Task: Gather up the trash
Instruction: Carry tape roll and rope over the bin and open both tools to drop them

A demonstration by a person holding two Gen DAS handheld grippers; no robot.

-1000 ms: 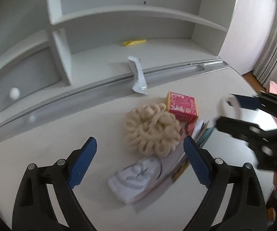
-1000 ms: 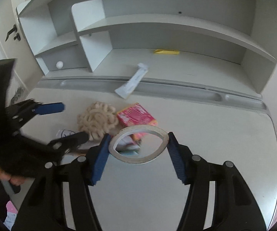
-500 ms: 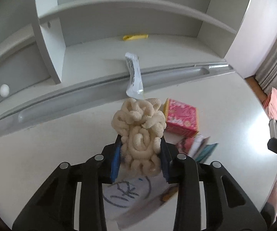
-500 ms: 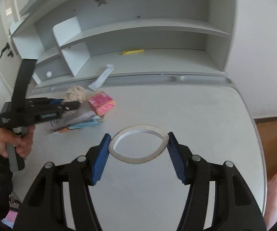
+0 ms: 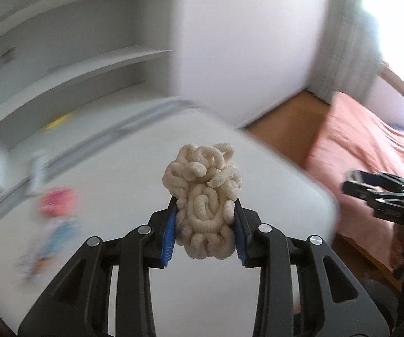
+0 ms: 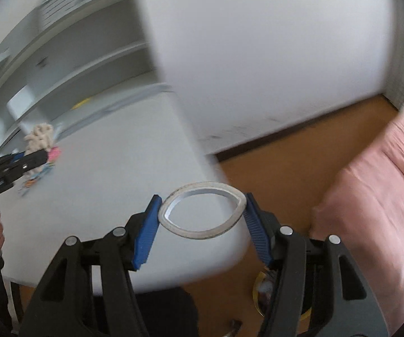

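Observation:
My left gripper [image 5: 203, 229] is shut on a cream knotted rope bundle [image 5: 204, 196] and holds it above the white desk [image 5: 117, 185]. It also shows at the left of the right wrist view [image 6: 39, 137]. My right gripper [image 6: 202, 219] is shut on a flattened white tape ring [image 6: 202, 213] over the desk's front right corner. A pink box [image 5: 58, 198] and some papers [image 5: 50, 241] lie blurred on the desk at left. A yellow wrapper [image 5: 57, 119] lies on the shelf.
White shelving [image 5: 61, 64] backs the desk. A white wall [image 6: 258, 56] stands to the right. Brown floor [image 6: 272, 174] and a pink bed [image 6: 376, 196] lie beyond the desk edge. A round gold-rimmed object [image 6: 262, 295] sits on the floor below my right gripper.
Both grippers have swung to the right with their loads, away from the shelves, toward the desk's right edge. The views now show the wall, the floor and the bed.

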